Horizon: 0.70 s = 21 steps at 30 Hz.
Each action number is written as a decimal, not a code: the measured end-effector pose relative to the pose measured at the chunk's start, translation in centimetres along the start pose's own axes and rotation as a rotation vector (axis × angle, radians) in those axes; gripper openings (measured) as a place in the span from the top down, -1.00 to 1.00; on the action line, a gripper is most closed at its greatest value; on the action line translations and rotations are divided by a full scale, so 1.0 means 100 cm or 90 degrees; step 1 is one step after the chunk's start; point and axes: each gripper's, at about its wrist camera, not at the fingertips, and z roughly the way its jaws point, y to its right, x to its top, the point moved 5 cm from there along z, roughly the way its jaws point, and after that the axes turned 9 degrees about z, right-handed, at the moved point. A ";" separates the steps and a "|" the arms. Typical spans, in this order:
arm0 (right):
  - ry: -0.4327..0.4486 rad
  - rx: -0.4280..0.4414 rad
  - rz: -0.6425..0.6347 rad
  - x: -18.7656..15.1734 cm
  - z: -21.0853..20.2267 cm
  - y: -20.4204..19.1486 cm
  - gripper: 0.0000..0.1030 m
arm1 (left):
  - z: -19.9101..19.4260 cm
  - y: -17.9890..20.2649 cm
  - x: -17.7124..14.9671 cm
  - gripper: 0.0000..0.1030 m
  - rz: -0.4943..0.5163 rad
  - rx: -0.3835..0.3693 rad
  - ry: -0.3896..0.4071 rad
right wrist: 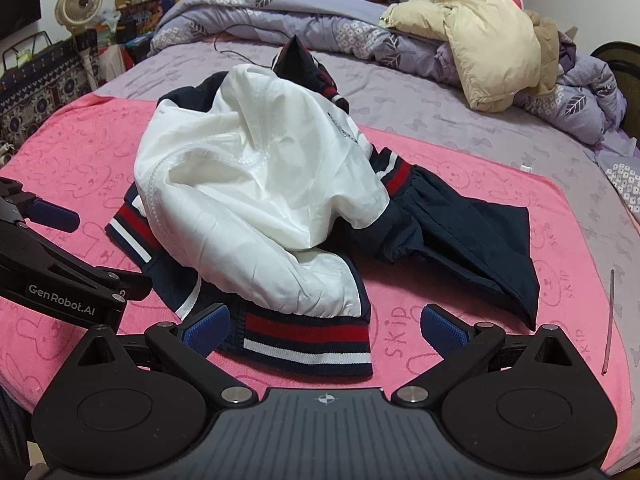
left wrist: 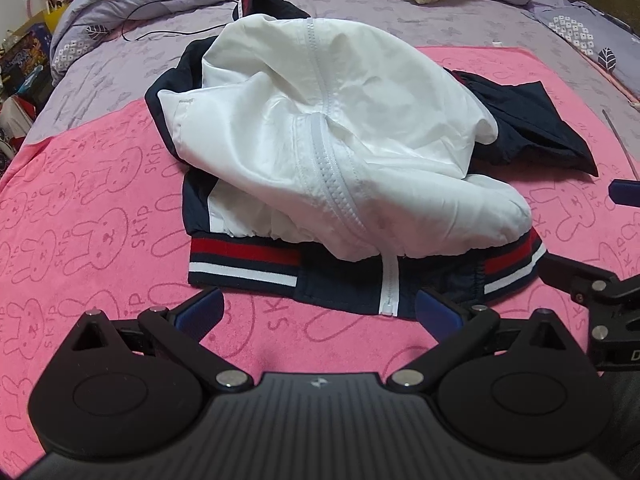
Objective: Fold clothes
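Though zipped, lies crumpled: jacket [left wrist: 320,140] [right wrist: 256,200] of thin, crinkly white fabric, navy sleeves, ribbed red-white-navy hem [left wrist: 244,266] [right wrist: 306,340], heaped mid-way on fuzzy pink towel [left wrist: 80,220] [right wrist: 460,320] stamped with rabbits. Far collar half hidden behind the white bulge. Left gripper [left wrist: 320,314] [right wrist: 54,212] and right gripper [right wrist: 324,334], blue-padded fingers spread apart, empty, just short of the hem. Beneath, lilac bed [left wrist: 400,16] [right wrist: 420,108]; beyond, rumpled quilt [right wrist: 320,20], cream puffer coat [right wrist: 472,36].

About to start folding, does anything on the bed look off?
Yes: the jacket lies bunched on the pink towel, white lining outward, one navy sleeve crumpled to its side. A thin rod lies loose near the towel's edge.
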 end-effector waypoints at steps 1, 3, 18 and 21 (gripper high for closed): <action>0.001 0.000 -0.001 0.001 0.001 0.000 -1.00 | -0.001 -0.001 0.002 -0.99 0.002 -0.001 -0.002; 0.003 -0.001 -0.001 0.001 0.001 0.000 -1.00 | -0.001 0.000 0.002 -0.99 0.001 -0.002 -0.001; -0.011 0.004 0.016 -0.009 -0.003 -0.001 -1.00 | 0.004 -0.002 -0.005 -0.99 -0.007 -0.008 -0.007; -0.010 0.001 0.014 -0.009 -0.003 -0.001 -1.00 | 0.005 -0.002 -0.008 -0.99 -0.009 -0.009 -0.008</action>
